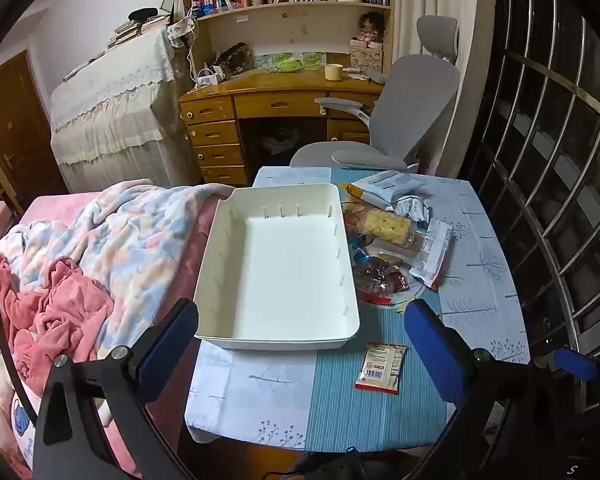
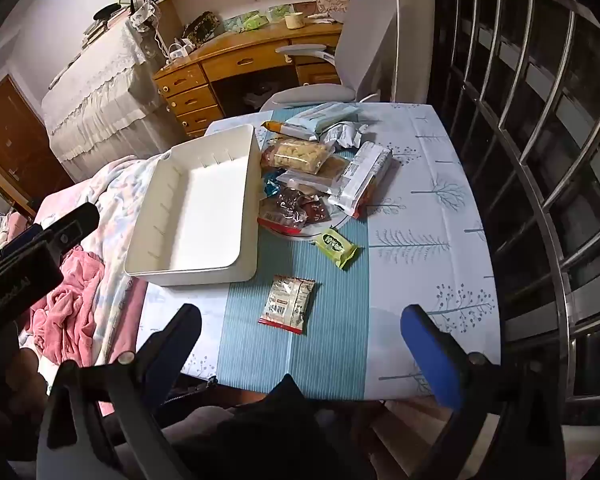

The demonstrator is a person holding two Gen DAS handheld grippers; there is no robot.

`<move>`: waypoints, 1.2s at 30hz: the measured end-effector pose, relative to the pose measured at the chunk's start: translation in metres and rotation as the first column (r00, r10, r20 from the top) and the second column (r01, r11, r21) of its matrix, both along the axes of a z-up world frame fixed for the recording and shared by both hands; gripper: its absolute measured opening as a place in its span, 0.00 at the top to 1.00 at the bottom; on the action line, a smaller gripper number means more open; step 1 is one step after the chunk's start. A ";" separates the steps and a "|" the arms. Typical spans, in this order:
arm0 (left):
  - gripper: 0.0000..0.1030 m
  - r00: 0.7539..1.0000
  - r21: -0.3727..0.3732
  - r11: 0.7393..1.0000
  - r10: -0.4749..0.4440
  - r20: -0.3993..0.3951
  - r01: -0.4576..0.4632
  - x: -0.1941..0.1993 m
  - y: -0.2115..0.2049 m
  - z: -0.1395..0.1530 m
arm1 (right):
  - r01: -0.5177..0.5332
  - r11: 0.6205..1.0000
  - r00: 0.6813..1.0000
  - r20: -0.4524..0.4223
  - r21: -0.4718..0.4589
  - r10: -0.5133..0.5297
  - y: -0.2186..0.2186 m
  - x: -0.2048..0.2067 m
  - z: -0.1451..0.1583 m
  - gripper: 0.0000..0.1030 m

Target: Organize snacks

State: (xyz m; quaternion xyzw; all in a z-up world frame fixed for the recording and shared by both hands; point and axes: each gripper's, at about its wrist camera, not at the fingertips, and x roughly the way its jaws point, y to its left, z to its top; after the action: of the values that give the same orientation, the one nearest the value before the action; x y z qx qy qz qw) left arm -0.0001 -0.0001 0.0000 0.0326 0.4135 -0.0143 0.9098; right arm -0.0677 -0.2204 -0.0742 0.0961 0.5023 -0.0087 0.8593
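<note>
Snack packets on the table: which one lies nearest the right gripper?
The white packet with red edges, lying alone on the blue stripe; the green packet and the pile lie farther off.

Two wrist views angled down from the table's near edge, sharing tray and snacks

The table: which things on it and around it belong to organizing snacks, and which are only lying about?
For the job:
- empty white plastic bin
- small red-edged white packet
- green wrapped snack
- pile of snack packets on a plate

Lying about:
- pink blanket
- grey office chair
- cream mug
</note>
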 end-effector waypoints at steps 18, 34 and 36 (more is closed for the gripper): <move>0.01 1.000 -0.008 1.000 -0.001 0.000 0.001 -0.001 0.003 0.001 | 0.014 0.998 1.000 0.010 -0.059 -0.014 -0.004 -0.002 0.005 0.02; 0.01 1.000 -0.015 1.000 0.009 0.001 -0.009 0.000 0.005 0.005 | -0.049 0.995 0.999 0.012 -0.089 0.050 0.010 0.002 0.007 0.02; 0.01 1.000 -0.015 1.000 0.006 0.002 -0.006 0.000 0.006 0.006 | -0.048 0.995 0.999 0.009 -0.084 0.049 0.012 0.002 0.007 0.02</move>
State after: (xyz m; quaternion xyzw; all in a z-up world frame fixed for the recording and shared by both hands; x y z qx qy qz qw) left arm 0.0004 0.0062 0.0062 0.0247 0.4127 -0.0146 0.9104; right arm -0.0660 -0.2080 -0.0674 0.0478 0.4988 -0.0086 0.8654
